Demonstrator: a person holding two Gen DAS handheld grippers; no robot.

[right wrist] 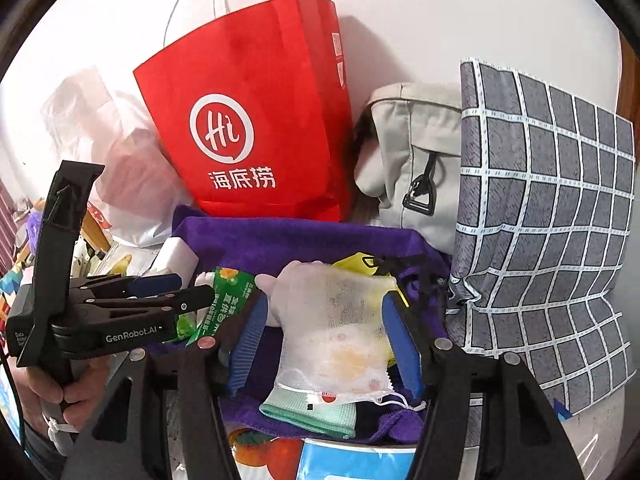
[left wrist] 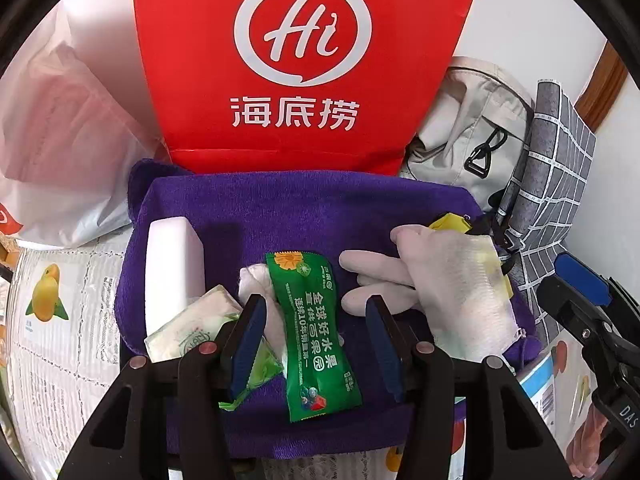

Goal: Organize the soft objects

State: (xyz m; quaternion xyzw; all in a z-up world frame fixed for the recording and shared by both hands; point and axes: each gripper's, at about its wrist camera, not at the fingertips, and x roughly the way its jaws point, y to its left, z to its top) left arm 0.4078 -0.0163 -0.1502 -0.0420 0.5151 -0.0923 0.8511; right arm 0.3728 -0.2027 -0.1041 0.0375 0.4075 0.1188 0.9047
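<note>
Clutter covers a purple towel (left wrist: 312, 208) spread at the near foot of a red Haidilao paper bag (left wrist: 308, 60) that stands against the far wall. In the left wrist view the left gripper (left wrist: 316, 340) has its fingers spread wide, grasping nothing, one on either side of a green fruit-snack packet (left wrist: 316, 344) that lies flat on the towel. Crumpled white tissue (left wrist: 260, 280) sits against the packet's left edge, a small tissue pack (left wrist: 192, 328) lies just left of that, and a white rectangular block (left wrist: 172, 264) rests farther left on the towel. To the right of the packet lies a pale rubber glove (left wrist: 380, 276) partly tucked inside a white mesh pouch (left wrist: 468, 292), with a yellow item (left wrist: 448, 222) at the pouch's far end. In the right wrist view the right gripper (right wrist: 332, 344) is also released, its blue-padded fingers standing on either side of the mesh pouch without pinching it; a mint-green cloth (right wrist: 312, 412) lies at the pouch's near end. A beige bag (right wrist: 412, 160) and a grey checked cushion (right wrist: 552, 220) lean at the far right, a white plastic bag (right wrist: 120, 168) at the far left.
</note>
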